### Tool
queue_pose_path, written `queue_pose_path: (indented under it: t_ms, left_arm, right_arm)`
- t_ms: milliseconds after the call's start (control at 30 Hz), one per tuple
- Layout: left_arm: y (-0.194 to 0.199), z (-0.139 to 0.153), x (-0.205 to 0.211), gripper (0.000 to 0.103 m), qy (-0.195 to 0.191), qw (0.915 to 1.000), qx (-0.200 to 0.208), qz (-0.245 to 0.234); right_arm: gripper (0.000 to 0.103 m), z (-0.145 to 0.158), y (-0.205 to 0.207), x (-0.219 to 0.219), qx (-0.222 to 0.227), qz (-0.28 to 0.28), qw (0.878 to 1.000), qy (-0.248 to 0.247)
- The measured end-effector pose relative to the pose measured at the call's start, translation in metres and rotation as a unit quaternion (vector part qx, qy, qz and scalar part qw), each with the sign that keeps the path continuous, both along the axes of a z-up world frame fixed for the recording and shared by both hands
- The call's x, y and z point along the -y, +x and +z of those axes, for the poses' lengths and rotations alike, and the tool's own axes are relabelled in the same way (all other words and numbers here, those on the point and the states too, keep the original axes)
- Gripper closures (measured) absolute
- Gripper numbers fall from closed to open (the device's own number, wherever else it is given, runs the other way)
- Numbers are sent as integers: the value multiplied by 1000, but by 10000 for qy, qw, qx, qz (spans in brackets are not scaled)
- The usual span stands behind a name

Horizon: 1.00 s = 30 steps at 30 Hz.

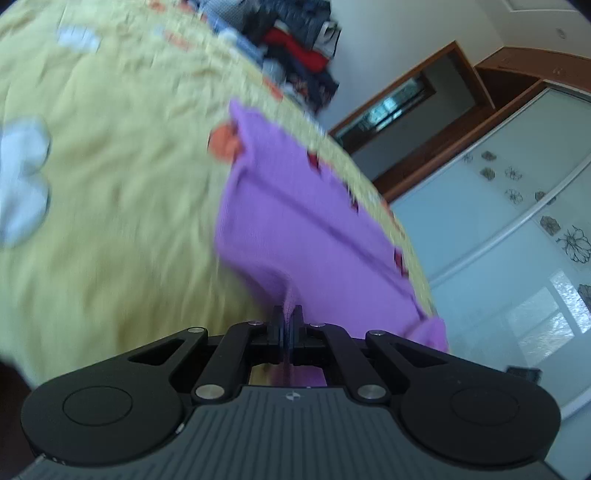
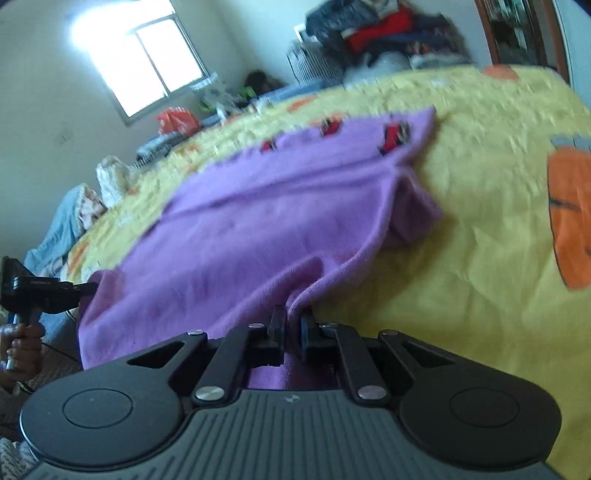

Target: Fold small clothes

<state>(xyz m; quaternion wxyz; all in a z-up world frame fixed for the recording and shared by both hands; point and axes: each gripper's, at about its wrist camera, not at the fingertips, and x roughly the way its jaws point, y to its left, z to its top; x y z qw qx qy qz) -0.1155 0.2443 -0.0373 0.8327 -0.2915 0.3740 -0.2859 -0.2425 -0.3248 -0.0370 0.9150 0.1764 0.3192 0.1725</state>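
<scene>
Purple garment [image 2: 236, 229]: soft matt knit cloth w/ fine ribbing, fuzzy-looking, small red printed patches near far edge; yellow bedspread [image 1: 110, 192]: matt woven cloth, crinkled/quilted texture, orange + pale appliqué-like prints. Left gripper [image 1: 287, 321] & right gripper [image 2: 294, 325]: matt black plastic fingers + link arms, shiny bare-metal pivot pins, grey ribbed matt plastic body. Wardrobe door [image 1: 509, 206]: smooth frosted glass, semi-gloss, black flower prints, w/ glossy brown wood frame [image 1: 436, 70]; clothes pile [image 2: 388, 33]: mixed cloth, too blurry for more.
</scene>
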Motion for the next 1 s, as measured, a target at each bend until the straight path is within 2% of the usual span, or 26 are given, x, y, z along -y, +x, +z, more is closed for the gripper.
queue_pose_path:
  t_ms: [67,200,333,400,467,500,567,600,633,733,800,833,933,1000]
  left_arm:
    - [18,9,1,102,-67,9999,82,25]
    - [56,31,19,102,150,9991,386,-87]
    - [92,53,29,102,187,9976,674,0]
    - [105,53,30,102,256,9974,665,87]
    - [114,40,29,102,307,9986,426,112]
    - [115,31,27,102,294,9992,264,81]
    - [107,14,19,101,255,9996,36,125]
    - [101,6,14,97,195,9997,-48,104]
    - [93,-1,8,95,101,9998,-141,52]
    - [62,-13,-3,84,-92,9996,-204,-153]
    - [45,-19,-4,74,-121,9989,-322,-330]
    - [38,-22,-3,72,-223,9982,-339,-431]
    - [30,-24,0,67,-310,9977,-292,-524]
    - [34,-25,3,60,-507,9964,-372,-564]
  right_arm:
    - [96,6,4,4,218,-102,9995,199]
    - [96,16,21,12,414,-292,9981,340]
    - [96,28,33,19,585,-548,9964,282]
    - [96,29,38,28,576,-762,9952,231]
    - [95,20,46,38,230,-874,9959,82]
    - [94,12,50,42,84,-828,9965,88]
    - [71,-1,51,47,-239,-895,9957,26]
    - [54,-6,47,49,-262,-886,9957,111]
    - [45,-9,40,51,-206,-881,9956,226]
    - [43,-12,22,57,-164,-866,9947,527]
    - [43,-13,14,57,-201,-892,9945,516]
    - [43,-13,12,56,-185,-853,9949,508]
    - [43,-12,9,49,-196,-704,9964,430]
    - [43,-11,10,38,-207,-538,9978,327]
